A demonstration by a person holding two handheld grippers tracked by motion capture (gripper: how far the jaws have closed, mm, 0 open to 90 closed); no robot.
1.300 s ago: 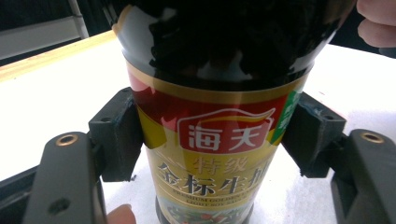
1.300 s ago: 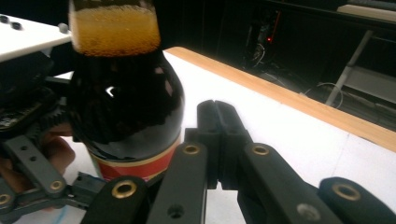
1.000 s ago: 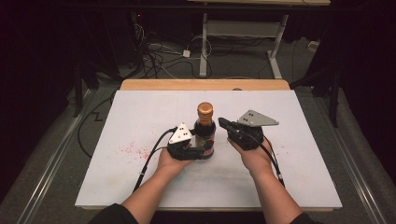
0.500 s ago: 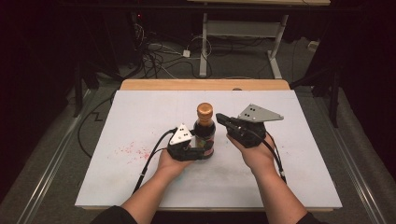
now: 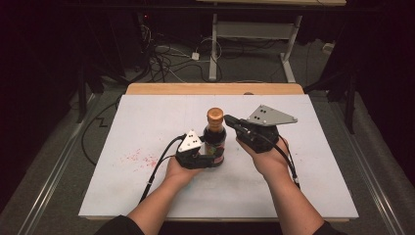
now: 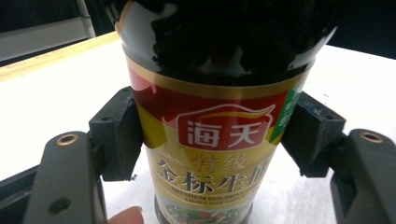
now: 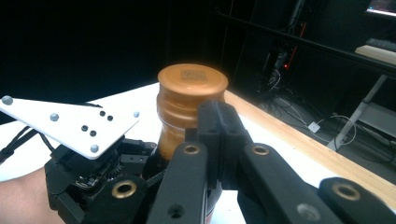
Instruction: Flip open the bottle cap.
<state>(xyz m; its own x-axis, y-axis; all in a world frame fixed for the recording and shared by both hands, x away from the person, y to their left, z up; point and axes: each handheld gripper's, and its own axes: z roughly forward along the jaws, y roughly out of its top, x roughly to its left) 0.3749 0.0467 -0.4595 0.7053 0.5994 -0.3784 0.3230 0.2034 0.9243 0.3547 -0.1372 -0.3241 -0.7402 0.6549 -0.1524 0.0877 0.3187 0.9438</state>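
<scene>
the left gripper (image 5: 208, 157) is clamped on the lower body of the soy sauce bottle (image 5: 214, 142), one black pad against each side of the red and gold label, as the left gripper view shows (image 6: 212, 140). this grip sits low on the bottle, which appears intended to brace it upright against twisting or tipping. the bottle stands near the middle of the white table mat (image 5: 147, 127), upright, with its orange cap (image 5: 215, 115) on.

the right gripper (image 5: 230, 120) has its jaws pressed together with nothing between them. its tips rest just beside the neck, at or just below cap level; in the right gripper view the closed tips (image 7: 218, 126) overlap the lower edge of the cap (image 7: 192, 86), and contact cannot be confirmed. with the jaws shut, the cap cannot be gripped; judged from this, the jaws must be spread before they can seat around the cap.

surroundings: faint red specks (image 5: 139, 157) mark the mat to the left of the bottle, well apart from it. a wooden table edge (image 5: 215, 88) runs behind the mat. cables (image 5: 166, 63) and a desk frame (image 5: 249, 29) lie on the floor beyond. nothing on the mat obstructs either gripper; the left gripper's grey plate (image 5: 191, 141) sits close to the bottle's shoulder but below the cap
</scene>
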